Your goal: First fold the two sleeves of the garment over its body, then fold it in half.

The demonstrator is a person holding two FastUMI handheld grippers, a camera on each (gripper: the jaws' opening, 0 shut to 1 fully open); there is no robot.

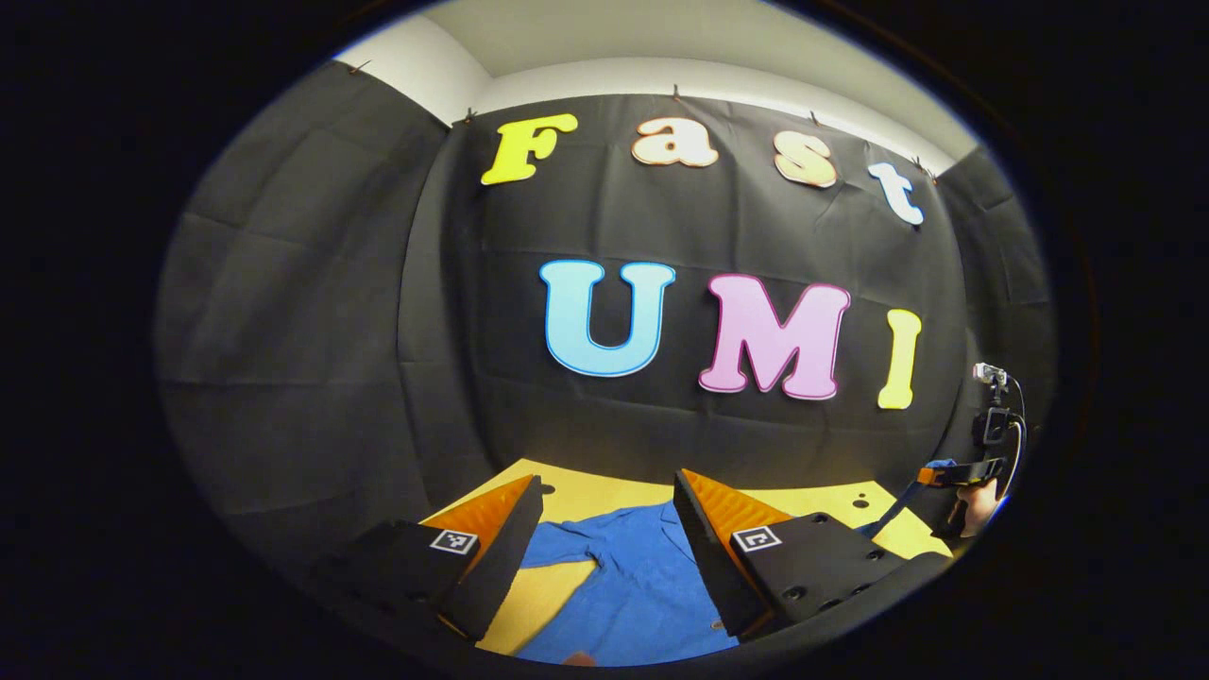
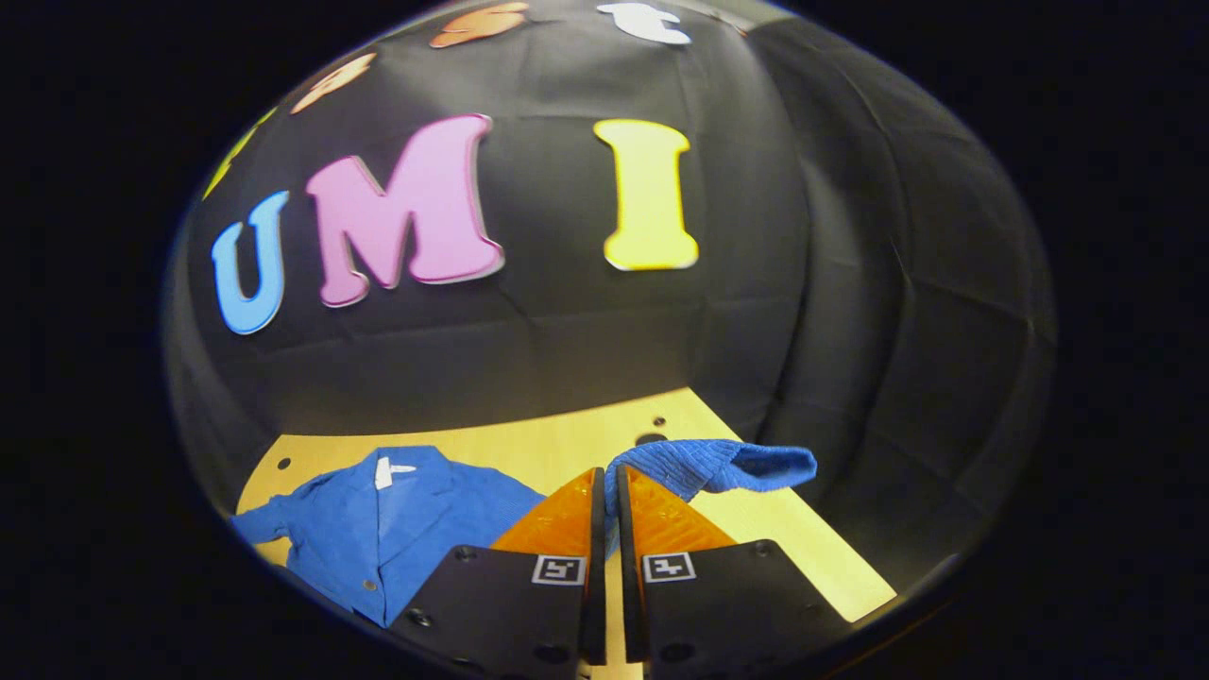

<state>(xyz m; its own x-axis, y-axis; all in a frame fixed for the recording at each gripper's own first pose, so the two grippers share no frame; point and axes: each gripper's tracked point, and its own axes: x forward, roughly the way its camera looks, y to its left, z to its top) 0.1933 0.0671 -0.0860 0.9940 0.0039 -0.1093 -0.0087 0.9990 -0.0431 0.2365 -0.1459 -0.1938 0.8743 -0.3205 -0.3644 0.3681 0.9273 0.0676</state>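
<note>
Black cloth walls close the booth on three sides, with a pale ceiling strip above, and a yellow wooden table (image 2: 567,444) with a few small holes in it runs up to the back wall. On that table lies the blue garment (image 2: 406,519), a collared shirt spread flat with its placket and buttons up; in the right gripper view its body sits to the left, collar towards the wall.

Going left to right: the left gripper (image 1: 604,538) hangs above the shirt with its fingers spread wide apart and nothing between them, the blue cloth and a wedge of bare table visible through the gap. Far right in the left gripper view, the other tool appears small, with a hand around it. The right gripper (image 2: 607,510) has its jaws pinched together on the sleeve (image 2: 718,465), which is lifted off the table and drapes out to the right past the fingertips.

My reading is that the first sleeve fold is in hand. The next move calls for carrying that sleeve leftward across the shirt's body, laying it flat, then releasing. The other sleeve looks not yet folded, and the half-fold comes after
</note>
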